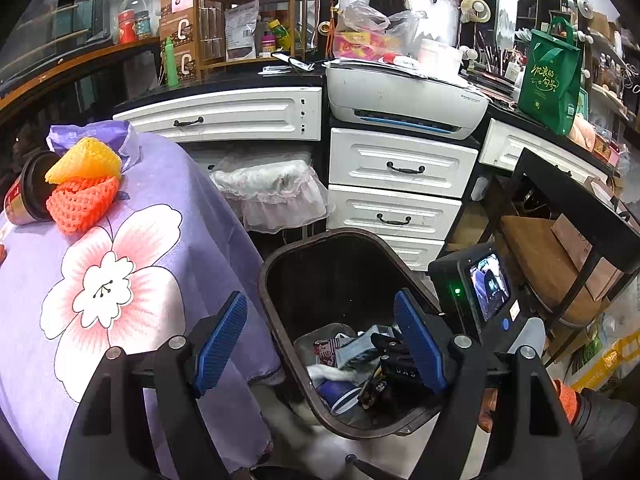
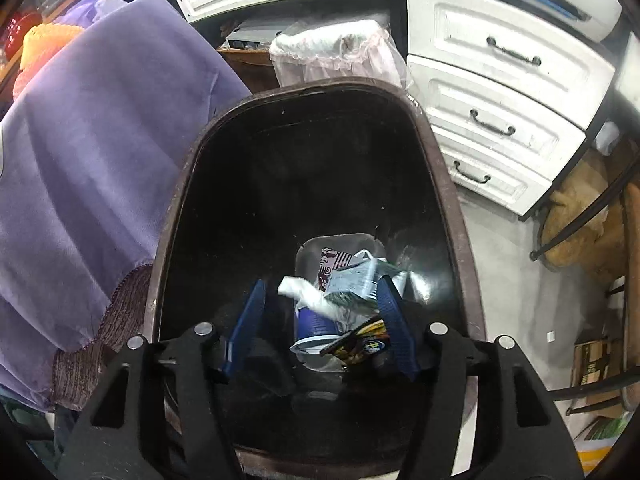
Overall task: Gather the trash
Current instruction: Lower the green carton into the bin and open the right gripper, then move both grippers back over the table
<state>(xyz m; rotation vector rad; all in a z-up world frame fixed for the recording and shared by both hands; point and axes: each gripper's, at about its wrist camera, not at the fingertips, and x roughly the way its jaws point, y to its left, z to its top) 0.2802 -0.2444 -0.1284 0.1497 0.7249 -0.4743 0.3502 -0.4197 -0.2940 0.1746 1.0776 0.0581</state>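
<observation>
Hovering over the brown bin point(image 2: 460, 216), your right gripper point(image 2: 320, 328) hangs open and empty above the trash point(image 2: 344, 280) at its bottom. Your left gripper point(image 1: 326, 344) gapes wide, holding nothing, beside the purple cloth point(image 1: 168, 184), where orange foam nets point(image 1: 82, 196) and a cup point(image 1: 24, 200) remain.

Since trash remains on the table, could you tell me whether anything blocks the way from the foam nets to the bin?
Nothing visible does. The orange foam net and yellow foam net lie on the purple cloth beside a cup; the bin beside the table stands open.
</observation>
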